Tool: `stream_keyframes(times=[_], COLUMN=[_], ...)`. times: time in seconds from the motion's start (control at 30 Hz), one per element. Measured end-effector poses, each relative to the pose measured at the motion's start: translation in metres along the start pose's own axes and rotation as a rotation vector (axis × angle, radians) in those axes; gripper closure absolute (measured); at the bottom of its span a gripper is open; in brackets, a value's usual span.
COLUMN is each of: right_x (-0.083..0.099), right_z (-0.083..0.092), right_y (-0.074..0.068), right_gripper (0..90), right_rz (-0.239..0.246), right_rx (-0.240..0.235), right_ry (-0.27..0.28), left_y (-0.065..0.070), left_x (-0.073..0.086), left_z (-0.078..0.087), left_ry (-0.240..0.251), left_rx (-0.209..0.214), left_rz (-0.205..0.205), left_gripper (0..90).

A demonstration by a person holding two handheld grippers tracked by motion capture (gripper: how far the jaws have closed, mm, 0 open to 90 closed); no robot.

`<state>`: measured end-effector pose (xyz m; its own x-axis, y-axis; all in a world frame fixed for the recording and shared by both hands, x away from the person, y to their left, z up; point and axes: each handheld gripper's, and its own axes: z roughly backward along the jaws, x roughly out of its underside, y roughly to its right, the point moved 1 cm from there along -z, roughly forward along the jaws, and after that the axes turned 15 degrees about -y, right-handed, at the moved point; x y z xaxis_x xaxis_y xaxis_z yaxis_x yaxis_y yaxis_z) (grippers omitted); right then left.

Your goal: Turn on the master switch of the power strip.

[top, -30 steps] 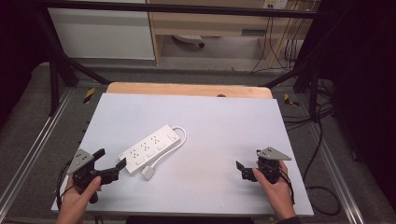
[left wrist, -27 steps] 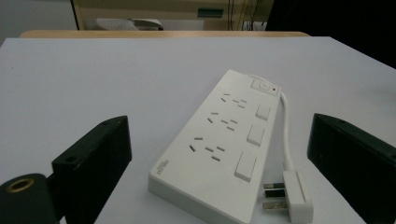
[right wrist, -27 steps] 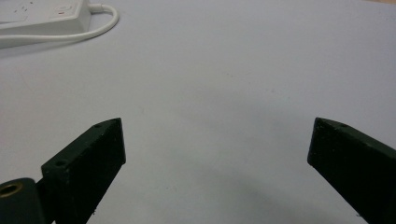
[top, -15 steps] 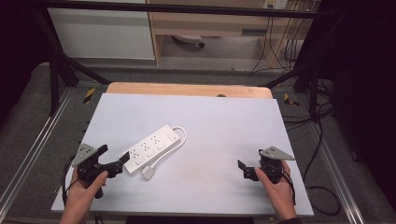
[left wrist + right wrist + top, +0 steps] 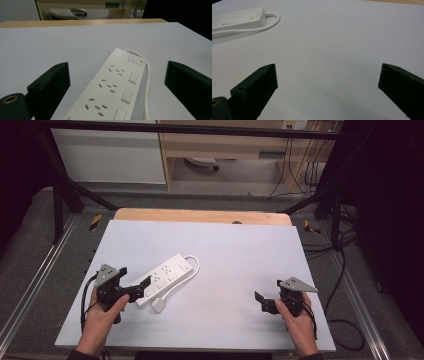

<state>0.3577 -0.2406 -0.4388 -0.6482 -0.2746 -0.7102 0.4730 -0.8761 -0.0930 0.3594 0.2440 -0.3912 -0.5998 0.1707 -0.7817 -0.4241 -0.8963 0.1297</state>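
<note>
A white power strip (image 5: 166, 273) lies slantwise on the left half of the white tabletop (image 5: 235, 255). Its cable (image 5: 189, 270) loops back to a white plug (image 5: 158, 306). My left gripper (image 5: 141, 289) is open at the strip's near end. In the left gripper view the power strip (image 5: 110, 92) runs up between the two spread jaws of that gripper (image 5: 117, 72), with its switch end farthest away. My right gripper (image 5: 262, 302) stands open at the right front, over bare table. From the right gripper (image 5: 328, 72), the power strip (image 5: 237, 17) lies far off at the upper left.
A wooden strip (image 5: 200, 215) borders the table's far edge. Metal frame rails (image 5: 45, 265) run along both sides, and cables (image 5: 340, 285) hang off to the right. A cabinet and shelving stand behind the table.
My left gripper has moved forward and to the right, up to the near end of the power strip. The right gripper has stayed where it was.
</note>
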Motion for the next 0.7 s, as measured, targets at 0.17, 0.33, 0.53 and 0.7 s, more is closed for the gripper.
stream_keyframes(times=[0.17, 0.33, 0.53, 0.7], right_x=[0.0, 0.0, 0.0, 0.001], right_z=[0.001, 0.0, 0.0, 0.0], right_y=[0.001, 0.001, 0.0, 0.0], right_gripper=[2.8, 2.9, 3.4, 3.0], right_rz=[0.003, 0.008, 0.011, 0.012], right_rx=[0.0, 0.001, 0.0, 0.003], right_ry=[0.003, 0.0, 0.0, -0.001], left_y=[0.007, 0.009, 0.018, 0.03], left_x=[-0.008, -0.018, -0.031, -0.041], left_z=[-0.005, -0.011, -0.021, -0.03], left_ry=[-0.001, -0.003, -0.014, -0.024], left_rx=[0.029, 0.03, 0.034, 0.044], left_rz=[-0.002, -0.01, -0.027, -0.064], left_gripper=[6.1, 6.1, 6.1, 6.1])
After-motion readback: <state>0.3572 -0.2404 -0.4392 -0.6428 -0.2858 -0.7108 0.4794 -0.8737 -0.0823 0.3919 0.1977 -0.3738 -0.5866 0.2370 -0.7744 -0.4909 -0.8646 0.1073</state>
